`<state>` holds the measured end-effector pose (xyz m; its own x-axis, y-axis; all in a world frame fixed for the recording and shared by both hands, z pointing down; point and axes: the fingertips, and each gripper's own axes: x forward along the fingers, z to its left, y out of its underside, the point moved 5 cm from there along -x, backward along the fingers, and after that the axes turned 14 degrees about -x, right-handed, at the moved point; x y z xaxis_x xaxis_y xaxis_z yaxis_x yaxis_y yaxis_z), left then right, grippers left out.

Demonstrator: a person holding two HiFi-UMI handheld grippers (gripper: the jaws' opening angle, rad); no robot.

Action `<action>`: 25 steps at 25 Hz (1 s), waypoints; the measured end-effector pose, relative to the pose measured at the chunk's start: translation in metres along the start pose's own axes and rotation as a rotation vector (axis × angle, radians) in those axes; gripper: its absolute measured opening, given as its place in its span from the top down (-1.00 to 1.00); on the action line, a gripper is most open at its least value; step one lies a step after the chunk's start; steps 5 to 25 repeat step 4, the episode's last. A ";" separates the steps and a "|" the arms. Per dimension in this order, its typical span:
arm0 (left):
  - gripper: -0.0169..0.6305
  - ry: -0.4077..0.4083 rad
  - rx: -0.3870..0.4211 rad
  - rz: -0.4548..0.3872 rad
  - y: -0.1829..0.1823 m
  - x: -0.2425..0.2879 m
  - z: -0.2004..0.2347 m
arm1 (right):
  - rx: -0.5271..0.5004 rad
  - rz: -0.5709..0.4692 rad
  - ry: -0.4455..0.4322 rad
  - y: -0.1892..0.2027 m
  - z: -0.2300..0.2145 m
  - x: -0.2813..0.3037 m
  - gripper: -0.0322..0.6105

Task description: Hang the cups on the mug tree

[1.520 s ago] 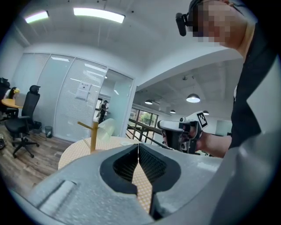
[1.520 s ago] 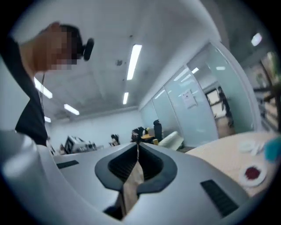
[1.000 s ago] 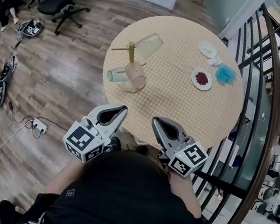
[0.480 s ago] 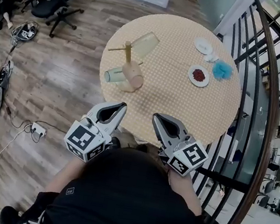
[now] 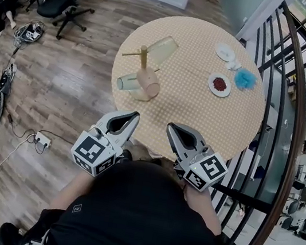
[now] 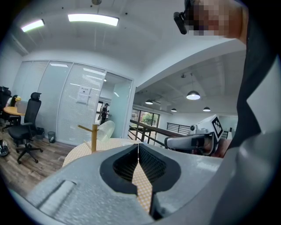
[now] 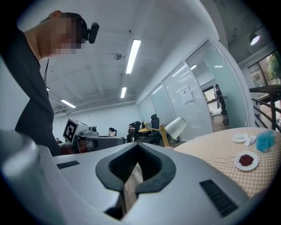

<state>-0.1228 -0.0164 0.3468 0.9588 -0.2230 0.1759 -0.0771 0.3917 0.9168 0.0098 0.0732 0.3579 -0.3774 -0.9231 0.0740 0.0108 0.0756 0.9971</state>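
Both sets of jaws were closed tight with nothing in them. Left gripper point(image 5: 132, 117) and right gripper point(image 5: 172, 130) sat side by side at the table's point(image 5: 199, 124) 6 o'clock edge, both aimed toward 12.

Key relation: the loose cup point(image 5: 126, 81) lay on its side on the table, well apart from both grippers. It sat at roughly 11–12 o'clock from the left jaws and 10–11 from the right. Left was nearer, so my call is left takes it.

The cup's long axis ran about 9-to-3, across the line of approach. Its 3 o'clock end lay just beside the tree's point(image 5: 147, 84) base. Mouth looked to face 9 (clear material, hard to be sure from the head view). Couldn't make out a handle.

Tree stood upright, about 9–10 o'clock of table centre. Hung cup point(image 5: 163, 49) was already on it, tilted out toward 1–2 o'clock from the post. A bare peg point(image 5: 131, 53) stuck out toward 9, on the loose cup's side.

Judgement: jaws need to open first, then come in along 12 and close across the cup's short axis. A lengthwise grab looks unworkable.
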 end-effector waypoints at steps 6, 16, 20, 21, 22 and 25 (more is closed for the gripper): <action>0.91 -0.012 -0.004 0.001 0.000 -0.002 0.004 | -0.004 0.001 -0.009 0.000 0.000 0.004 0.86; 0.91 -0.012 -0.004 0.001 0.000 -0.002 0.004 | -0.004 0.001 -0.009 0.000 0.000 0.004 0.86; 0.91 -0.012 -0.004 0.001 0.000 -0.002 0.004 | -0.004 0.001 -0.009 0.000 0.000 0.004 0.86; 0.91 -0.012 -0.004 0.001 0.000 -0.002 0.004 | -0.004 0.001 -0.009 0.000 0.000 0.004 0.86; 0.91 -0.012 -0.004 0.001 0.000 -0.002 0.004 | -0.004 0.001 -0.009 0.000 0.000 0.004 0.86; 0.91 -0.012 -0.004 0.001 0.000 -0.002 0.004 | -0.004 0.001 -0.009 0.000 0.000 0.004 0.86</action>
